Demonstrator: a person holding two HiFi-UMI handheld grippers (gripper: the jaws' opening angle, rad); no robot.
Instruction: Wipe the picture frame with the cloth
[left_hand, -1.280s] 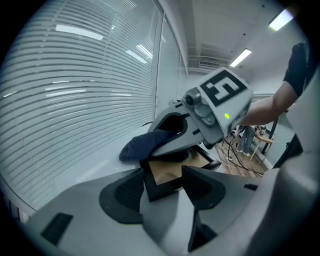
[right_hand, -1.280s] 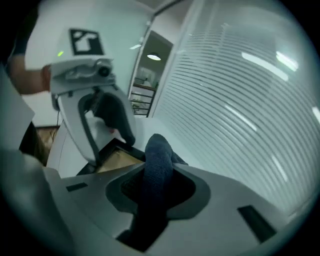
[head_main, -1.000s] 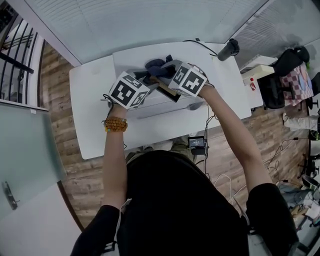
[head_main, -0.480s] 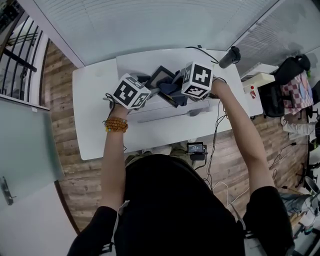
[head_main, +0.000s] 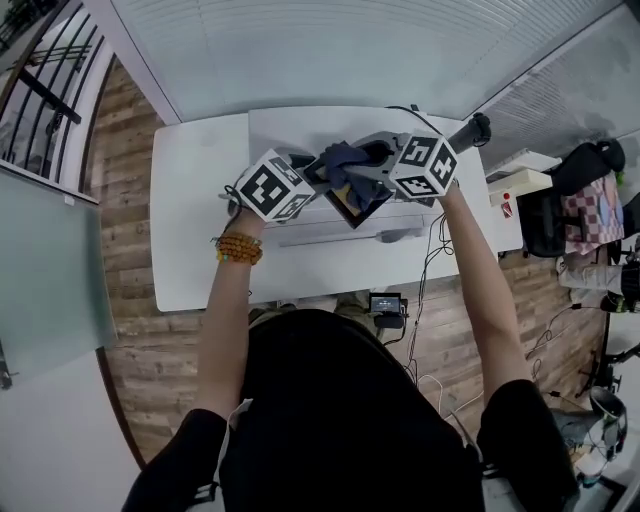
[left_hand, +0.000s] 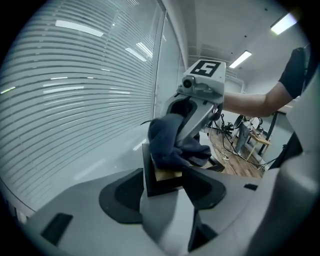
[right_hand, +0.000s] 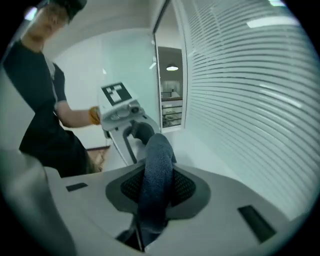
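A person leans over a white worktop (head_main: 200, 235) with a claw in each hand, both meeting above the far half of it, in front of a wall of pale slatted blinds (head_main: 350, 50). The left claw (left_hand: 162, 189) is clenched on the picture frame (left_hand: 167, 175): its two dark pads sit against either side of the frame's near end, which has a black border and a tan inner face. The frame is held off the worktop, reaching away from that claw at a tilt towards the other one. The right claw (right_hand: 157, 189) is clamped on the cloth (right_hand: 157, 150), a dark blue, knitted-looking piece that rises as a thick fold from between its pads and droops over the front. In the left gripper view the cloth is bunched on the tan face of the frame, with the right claw just behind it. In the head view the cloth covers the frame's upper part between the two claws. A string of orange-brown beads (head_main: 238, 247) circles the left wrist. A dark cylinder-shaped thing (head_main: 470, 128) stands at the far right corner of the worktop, and a small device with a lit screen (head_main: 386, 303) sits below its near edge.
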